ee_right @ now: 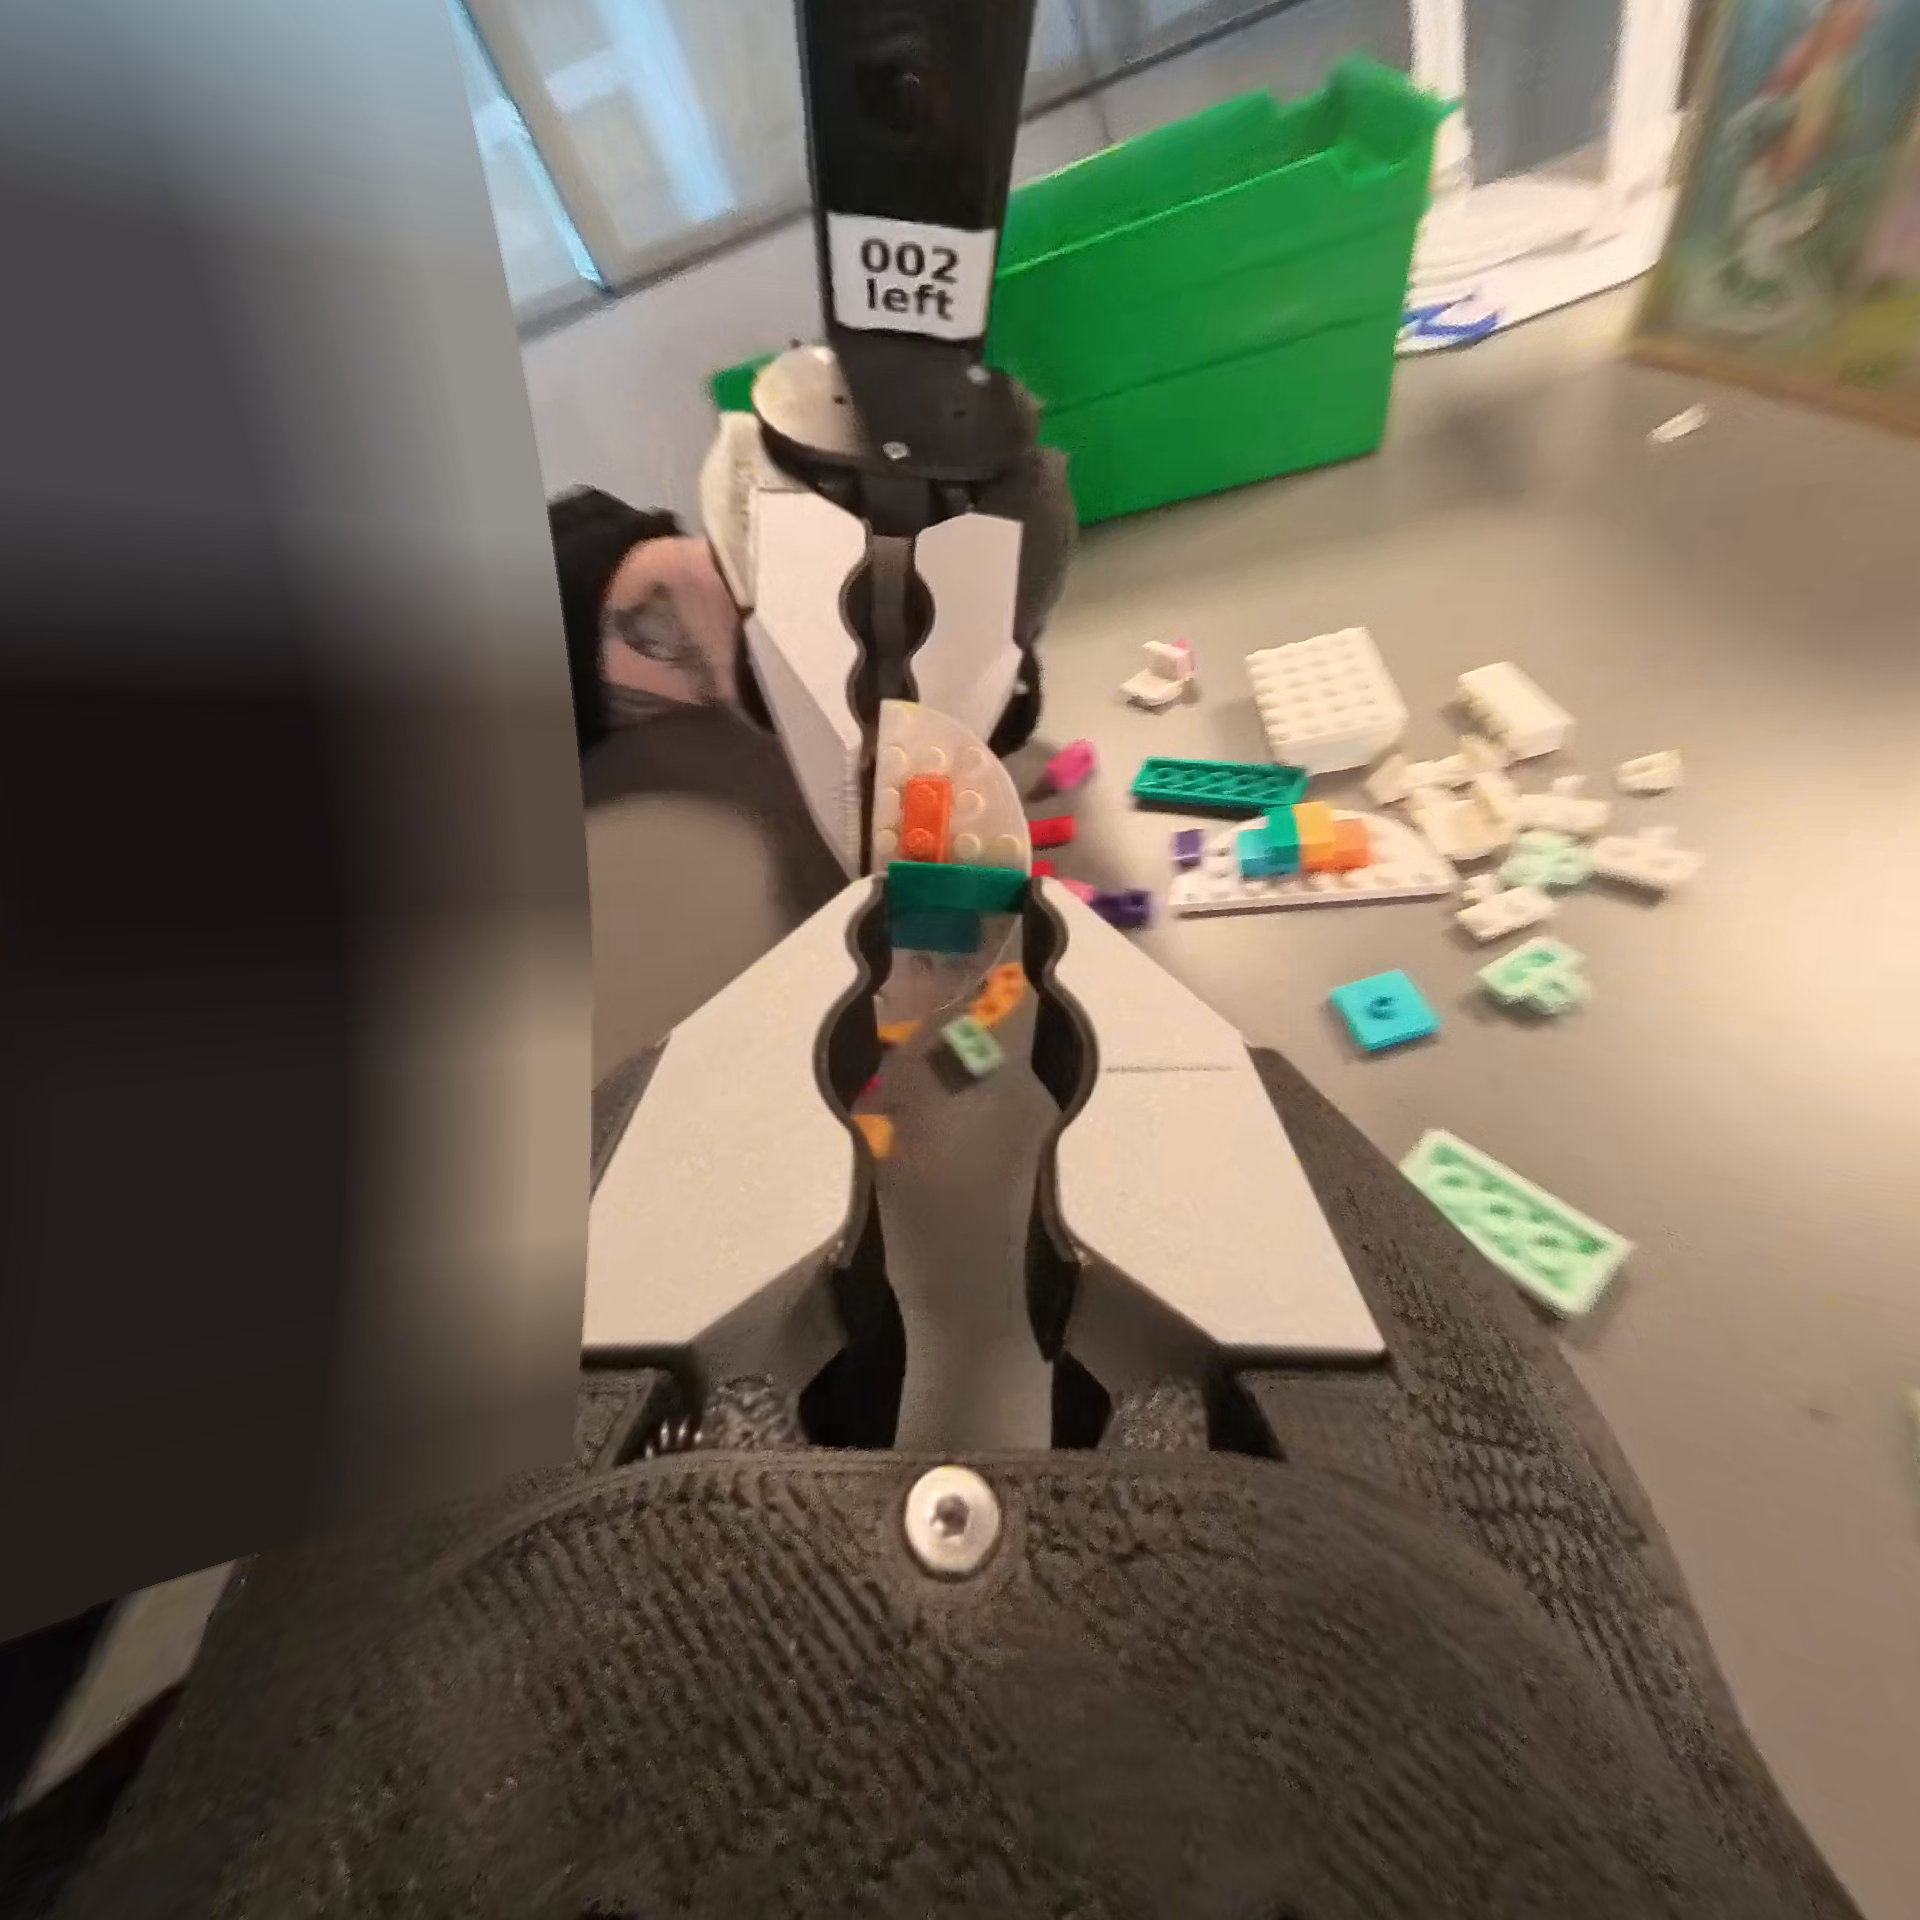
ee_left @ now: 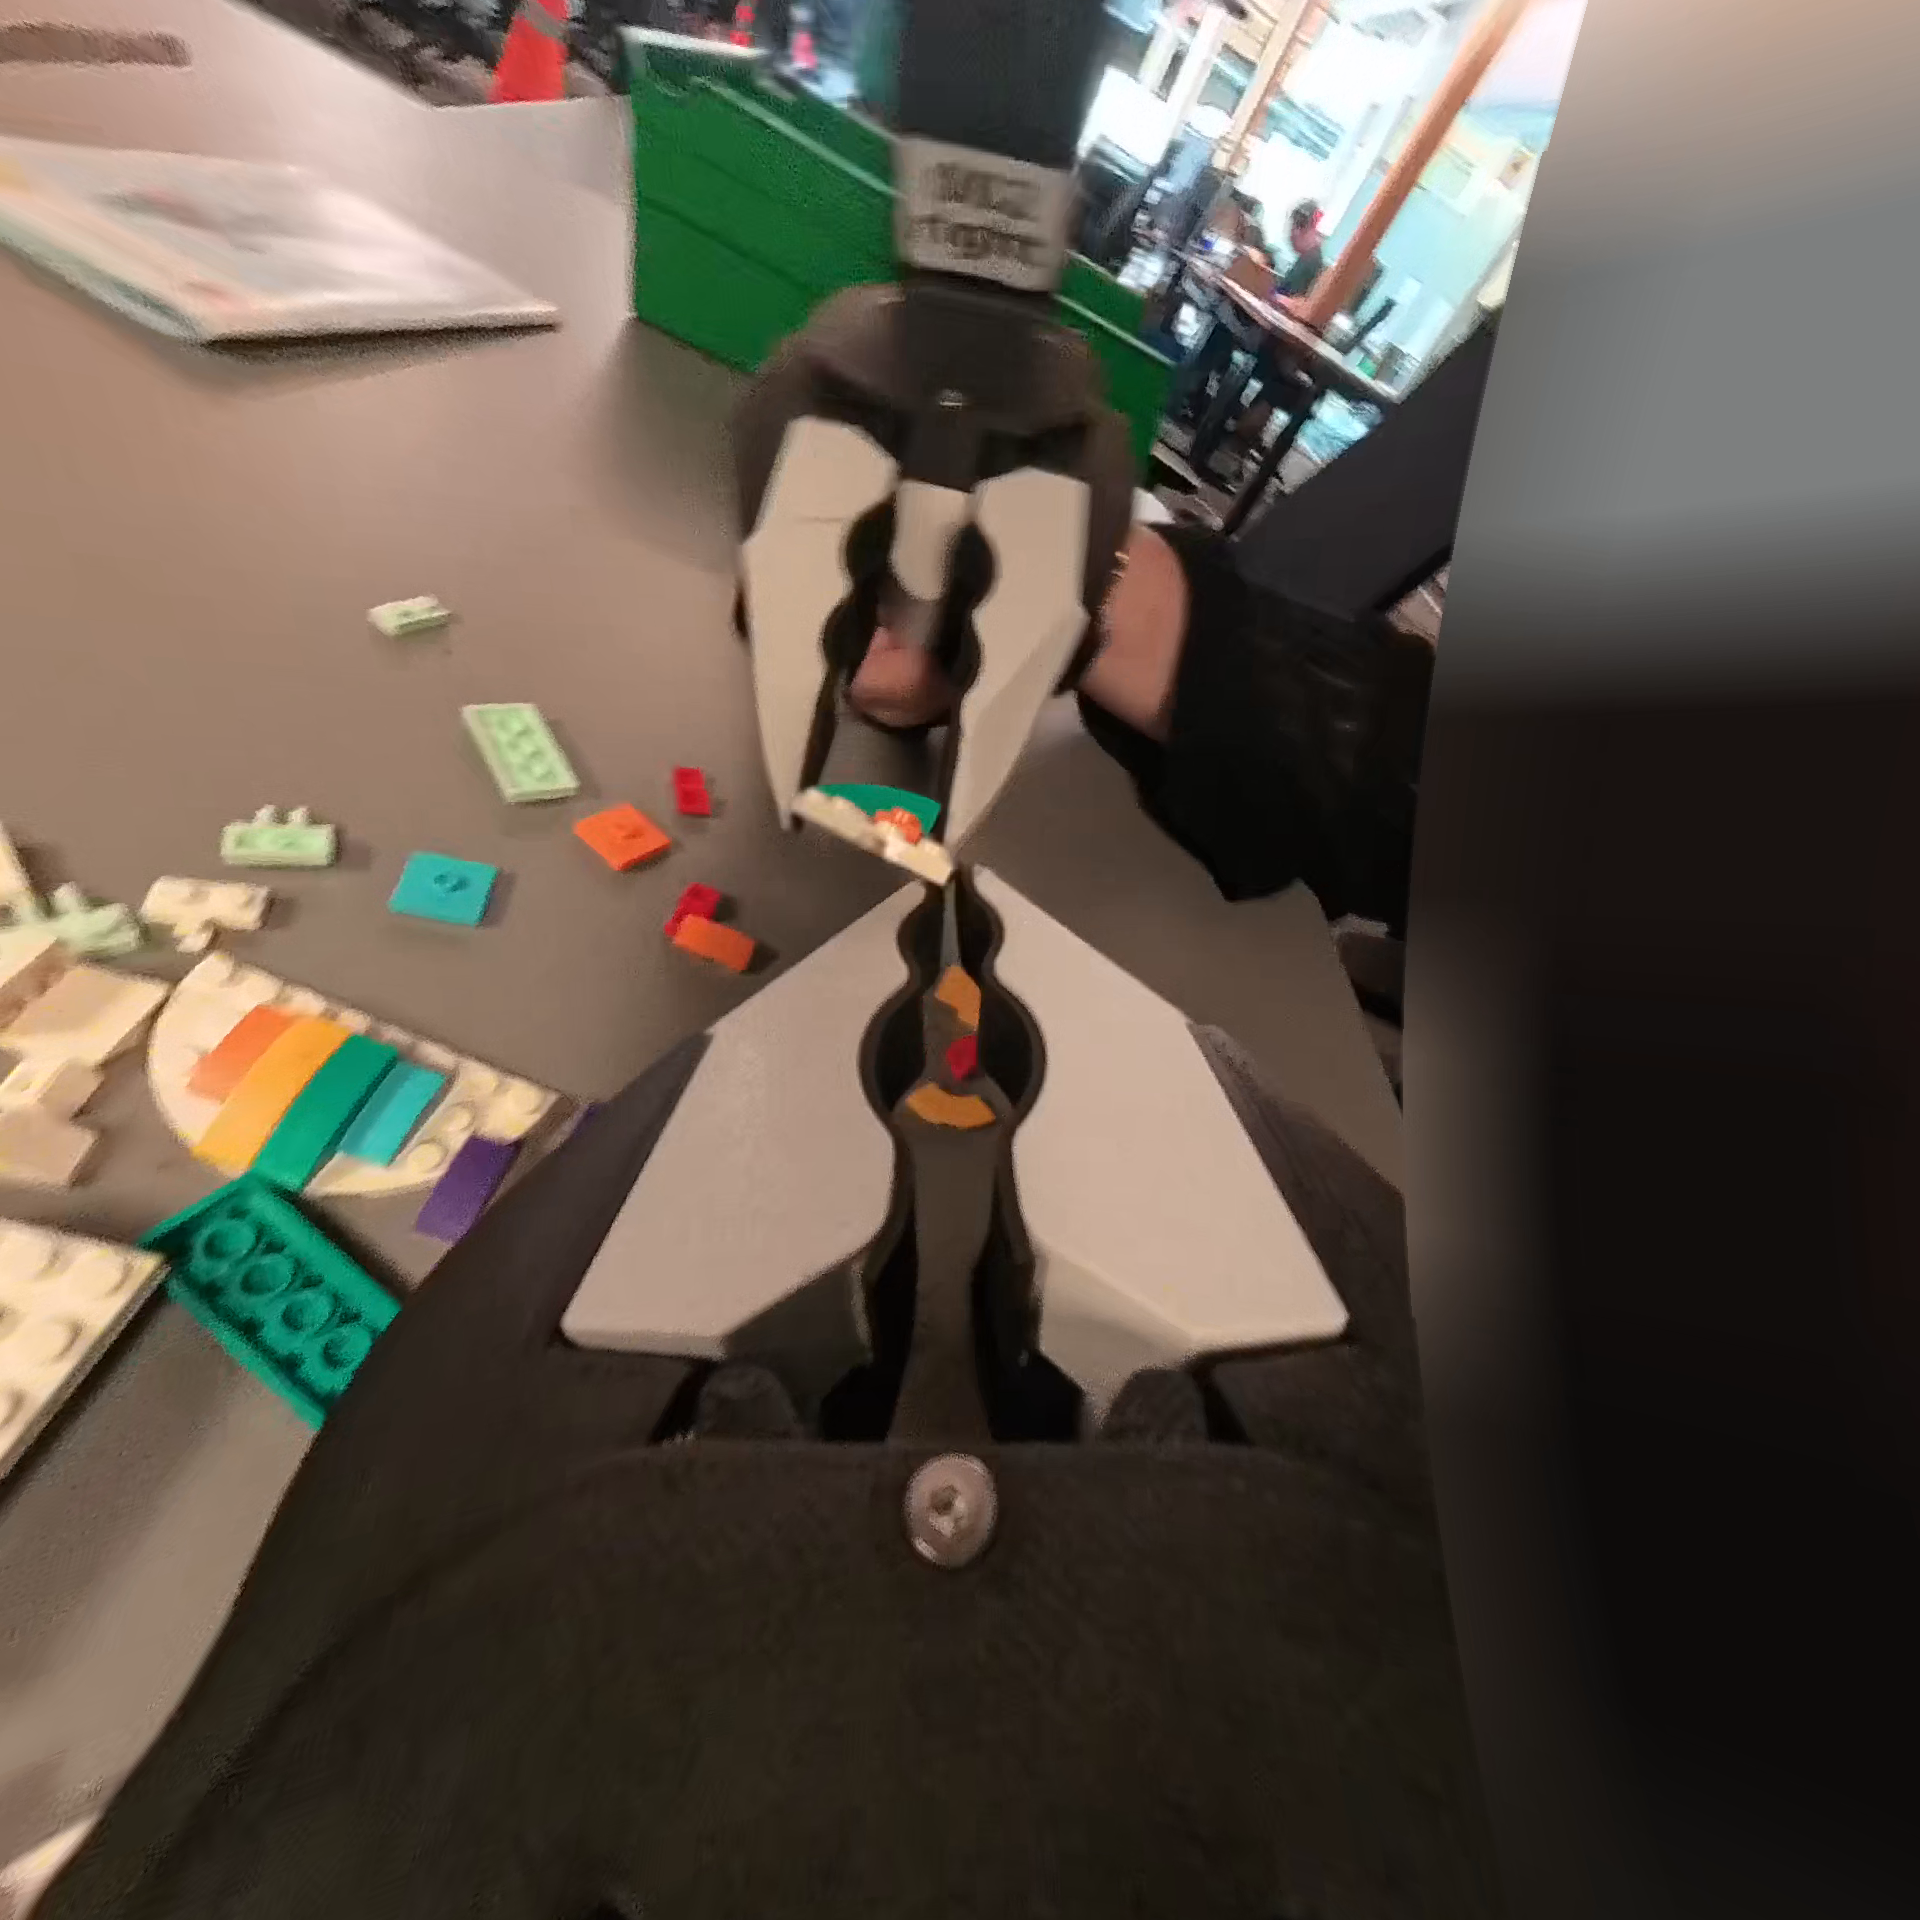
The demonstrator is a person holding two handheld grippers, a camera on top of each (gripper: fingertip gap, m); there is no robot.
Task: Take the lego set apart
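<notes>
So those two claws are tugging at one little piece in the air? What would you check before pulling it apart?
1. Left gripper shut on the clear half-round studded plate's edge: ok.
2. Right gripper pinching the dark green flat piece on that plate: ok.
3. Small orange brick on the plate free of both grippers: ok.
4. How firmly the green piece is seated: cannot tell.
5. Grey table below to catch drops, with loose bricks already scattered there: ok.
6. Sharp view for aiming: not ok, the left wrist view is blurred.
</notes>
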